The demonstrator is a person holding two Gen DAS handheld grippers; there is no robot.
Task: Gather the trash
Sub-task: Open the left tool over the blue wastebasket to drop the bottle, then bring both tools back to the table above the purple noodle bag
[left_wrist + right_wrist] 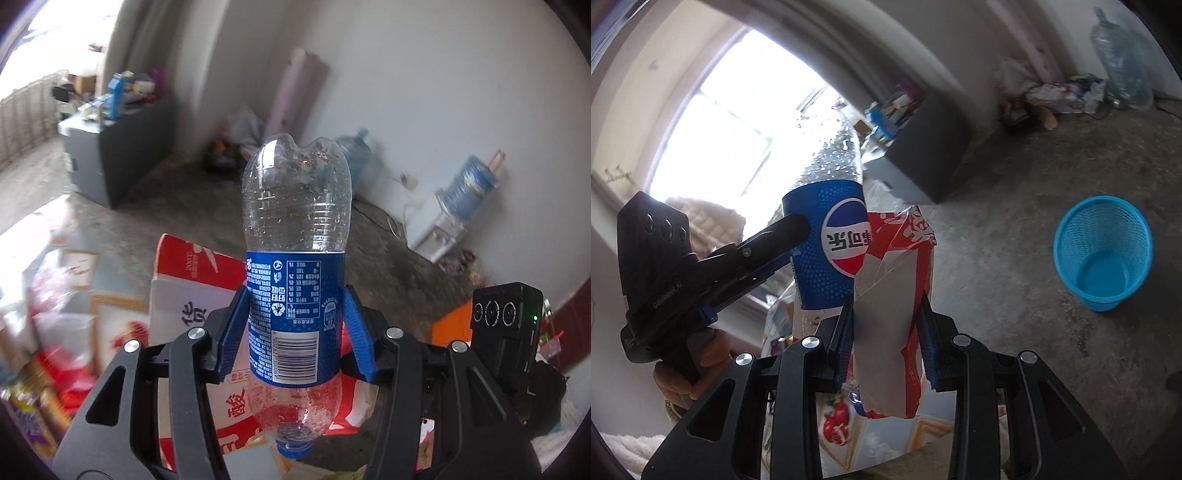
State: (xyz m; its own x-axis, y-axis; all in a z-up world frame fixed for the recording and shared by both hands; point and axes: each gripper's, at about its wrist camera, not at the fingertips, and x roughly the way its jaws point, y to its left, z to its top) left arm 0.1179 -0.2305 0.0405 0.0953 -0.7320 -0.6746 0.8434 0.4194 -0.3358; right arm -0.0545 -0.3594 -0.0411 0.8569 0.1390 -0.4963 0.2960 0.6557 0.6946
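Two tools carry trash above a bare concrete floor: the left tool (297,325) pinches an empty cola bottle (295,258) upside down by its blue label, cap toward the camera, while the right tool (886,332) is pressed on a flattened red-and-white carton (897,295); a blue mesh wastebasket (1102,251) stands empty on the floor, well apart to the right

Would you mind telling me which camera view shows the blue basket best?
The right wrist view: the blue basket stands on the floor in full sight, open and with nothing visible inside. The left wrist view does not show it at all; there the bottle fills the middle.
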